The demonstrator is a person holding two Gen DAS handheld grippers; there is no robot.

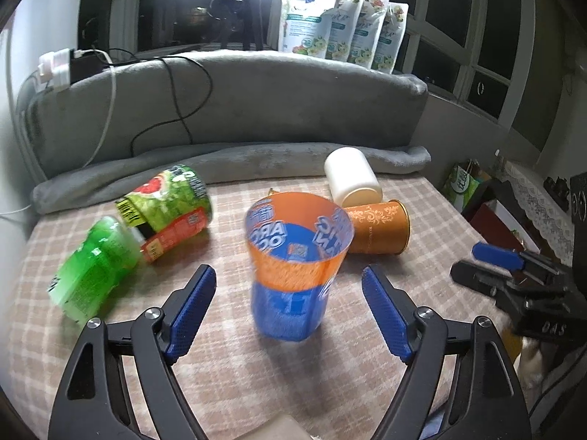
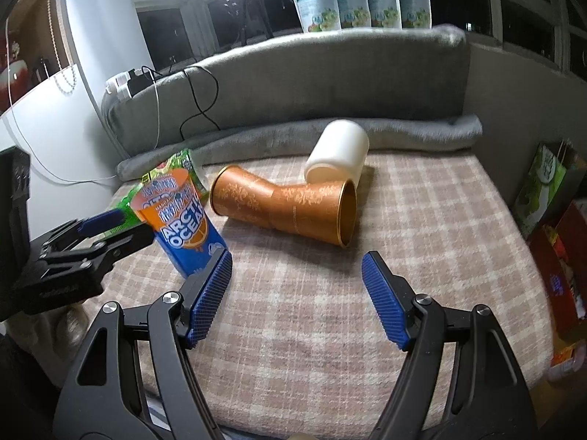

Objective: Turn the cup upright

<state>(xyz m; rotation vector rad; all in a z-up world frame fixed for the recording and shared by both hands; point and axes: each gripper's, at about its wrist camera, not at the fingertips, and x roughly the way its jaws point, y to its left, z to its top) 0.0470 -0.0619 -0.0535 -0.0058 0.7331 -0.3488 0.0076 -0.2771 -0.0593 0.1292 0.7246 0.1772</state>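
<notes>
My left claw gapes around the upright orange-and-blue cup, pads apart from it; green bottle at nine o'clock.

Both wrist cameras look low and close across the checked bench toward the grey cushion. The left view faces the orange-and-blue cup head-on; the right view sees that cup from its right.

The transparent orange-and-blue printed plastic cup is motion-blurred in the left wrist view, and in the right wrist view the left gripper hides part of it.
</notes>
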